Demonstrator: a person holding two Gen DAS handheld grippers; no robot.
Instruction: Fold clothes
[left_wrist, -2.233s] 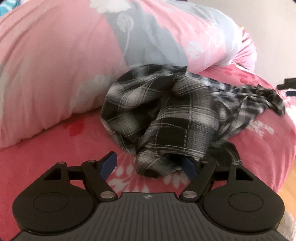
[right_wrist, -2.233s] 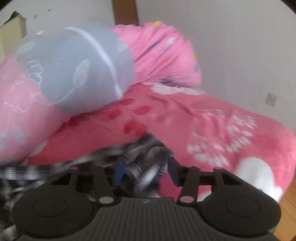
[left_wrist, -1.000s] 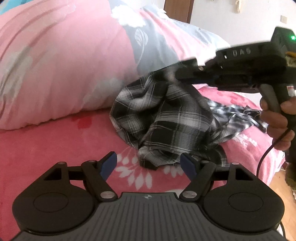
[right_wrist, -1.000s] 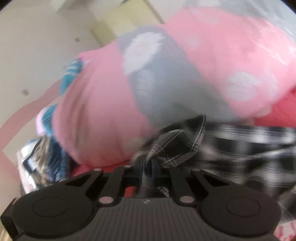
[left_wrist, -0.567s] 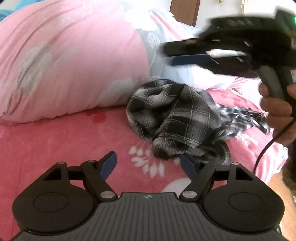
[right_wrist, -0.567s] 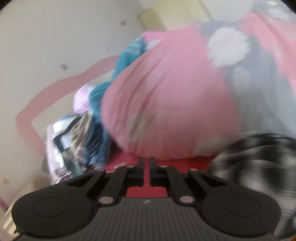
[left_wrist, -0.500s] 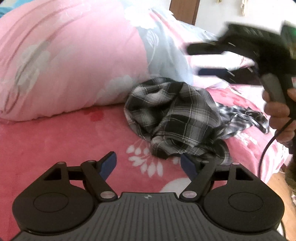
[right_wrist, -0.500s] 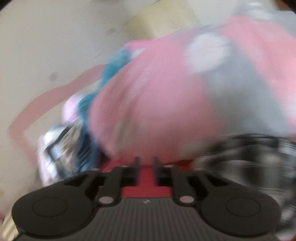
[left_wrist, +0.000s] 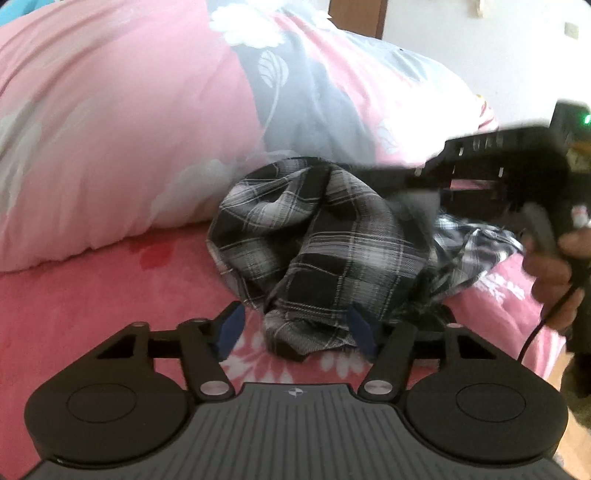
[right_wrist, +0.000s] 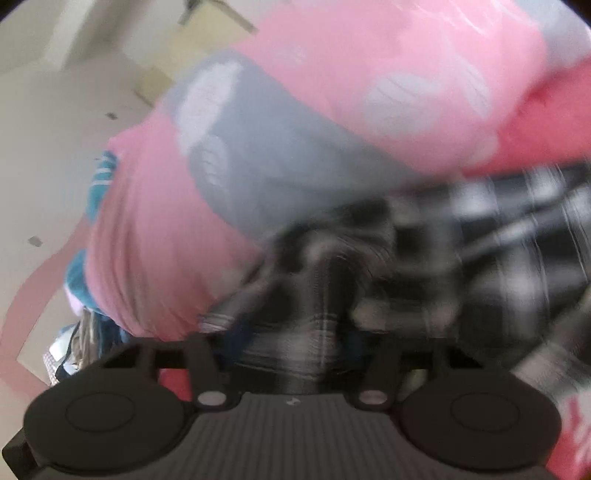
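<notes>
Left wrist view: left gripper fingers are closing around the near hem of the plaid shirt, not yet pinching. Right gripper is closing into its far fold, grip blurred. Shirt lies crumpled on the bed, against the pink duvet.

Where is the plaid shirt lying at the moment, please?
In the left wrist view the plaid shirt lies crumpled at centre on the red floral blanket, against the foot of the pink and grey quilt.
</notes>
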